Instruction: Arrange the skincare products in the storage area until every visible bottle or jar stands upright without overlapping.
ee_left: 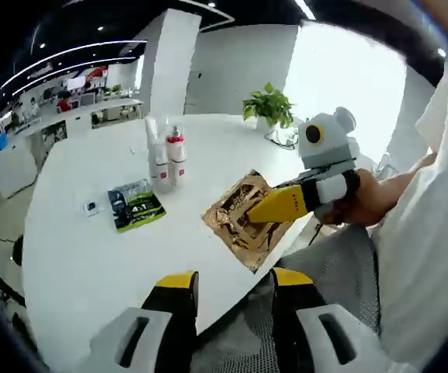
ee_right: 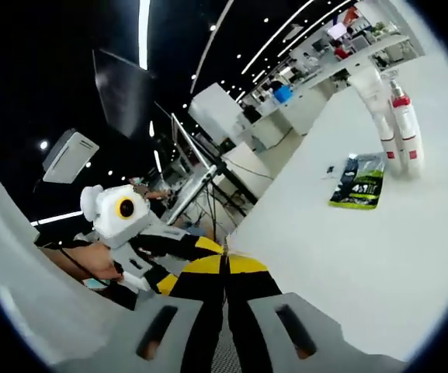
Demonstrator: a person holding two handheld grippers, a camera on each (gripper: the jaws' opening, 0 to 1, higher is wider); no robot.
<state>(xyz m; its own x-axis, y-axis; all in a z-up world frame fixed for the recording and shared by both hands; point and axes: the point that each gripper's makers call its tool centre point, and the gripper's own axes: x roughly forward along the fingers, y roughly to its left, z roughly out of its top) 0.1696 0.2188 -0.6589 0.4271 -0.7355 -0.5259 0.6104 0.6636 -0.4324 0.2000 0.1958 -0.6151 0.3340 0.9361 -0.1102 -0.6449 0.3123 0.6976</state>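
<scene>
Bottles (ee_left: 168, 158) with white bodies and red bands stand upright in a tight cluster near the middle of a broad, smooth white table (ee_left: 84, 256), and we see them again in the right gripper view (ee_right: 395, 124) as slim cylinders with red caps, side by side toward the table's far part. Just beside them lies a flat, glossy green and black packet (ee_left: 136, 205), with a small pale card-like item (ee_left: 92, 207) a little farther off; the same packet (ee_right: 359, 182) shows flat on the tabletop in the right gripper view. Nearer the table's edge rests a square, gold-brown patterned tray or board (ee_left: 243, 217), its surface ornate and shiny; we cannot tell its material. A leafy green potted plant (ee_left: 269, 106) sits at the far side. From the left gripper view we look along the left gripper (ee_left: 231, 281), whose yellow-tipped black jaws stand released, well apart, above the table's edge and a grey mesh seat. The right gripper (ee_left: 256, 213), held in a hand (ee_left: 359, 198), enters there from the right, its yellow tip over the patterned tray. In its own view the right gripper (ee_right: 225, 263) has its yellow-tipped jaws clenched together with nothing visible between them, off the table's edge.
</scene>
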